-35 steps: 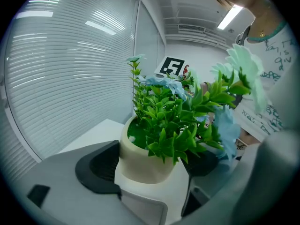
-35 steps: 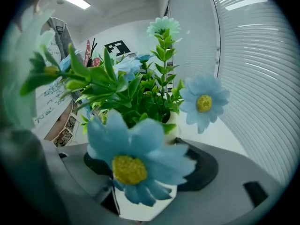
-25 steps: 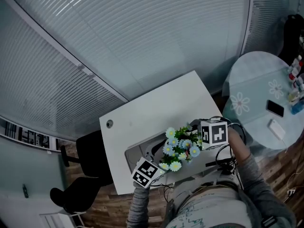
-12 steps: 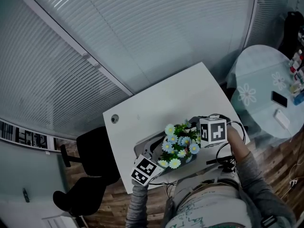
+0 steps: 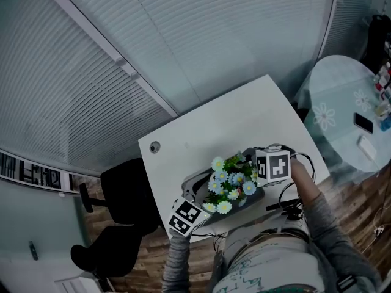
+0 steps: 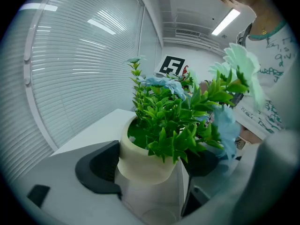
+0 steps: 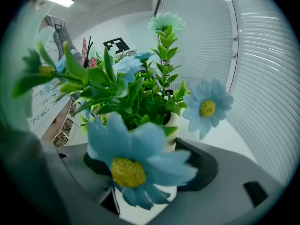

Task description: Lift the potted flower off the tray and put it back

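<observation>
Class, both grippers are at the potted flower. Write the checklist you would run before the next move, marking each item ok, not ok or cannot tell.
1. Left gripper shut on the cream pot: ok.
2. Right gripper shut on the pot from the opposite side: ok, though a blue flower covers part of the view.
3. Pot upright: ok.
4. Pot lifted clear of the tray: cannot tell, since the foliage hides its base.
5. Stems free of the jaws: cannot tell.
</observation>
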A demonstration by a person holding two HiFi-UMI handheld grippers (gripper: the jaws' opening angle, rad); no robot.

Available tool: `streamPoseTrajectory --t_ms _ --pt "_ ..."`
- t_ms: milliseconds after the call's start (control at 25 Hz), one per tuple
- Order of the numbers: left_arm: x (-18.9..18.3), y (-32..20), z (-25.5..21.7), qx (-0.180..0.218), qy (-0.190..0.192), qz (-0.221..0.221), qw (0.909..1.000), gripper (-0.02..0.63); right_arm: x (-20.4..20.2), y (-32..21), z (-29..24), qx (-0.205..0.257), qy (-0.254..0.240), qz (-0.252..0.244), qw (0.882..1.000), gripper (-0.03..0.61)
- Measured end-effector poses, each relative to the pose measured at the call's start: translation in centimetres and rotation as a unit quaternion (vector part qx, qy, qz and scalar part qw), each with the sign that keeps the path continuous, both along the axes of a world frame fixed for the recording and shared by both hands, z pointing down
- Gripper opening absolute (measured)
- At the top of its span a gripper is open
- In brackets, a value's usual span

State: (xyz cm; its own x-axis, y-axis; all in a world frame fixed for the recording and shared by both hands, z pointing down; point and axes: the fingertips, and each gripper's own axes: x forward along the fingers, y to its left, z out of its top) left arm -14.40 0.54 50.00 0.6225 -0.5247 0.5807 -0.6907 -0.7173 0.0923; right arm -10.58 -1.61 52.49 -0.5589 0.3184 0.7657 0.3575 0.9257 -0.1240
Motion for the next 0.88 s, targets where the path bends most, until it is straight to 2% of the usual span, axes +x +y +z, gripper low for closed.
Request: streamPoseTrajectory --t_ms 880 --pt "-1.7 1.2 2.4 -0.010 0.008 0.019 0.9997 0.414 -1.4 1.3 2.5 0.000 0.023 0.022 0.999 0.351"
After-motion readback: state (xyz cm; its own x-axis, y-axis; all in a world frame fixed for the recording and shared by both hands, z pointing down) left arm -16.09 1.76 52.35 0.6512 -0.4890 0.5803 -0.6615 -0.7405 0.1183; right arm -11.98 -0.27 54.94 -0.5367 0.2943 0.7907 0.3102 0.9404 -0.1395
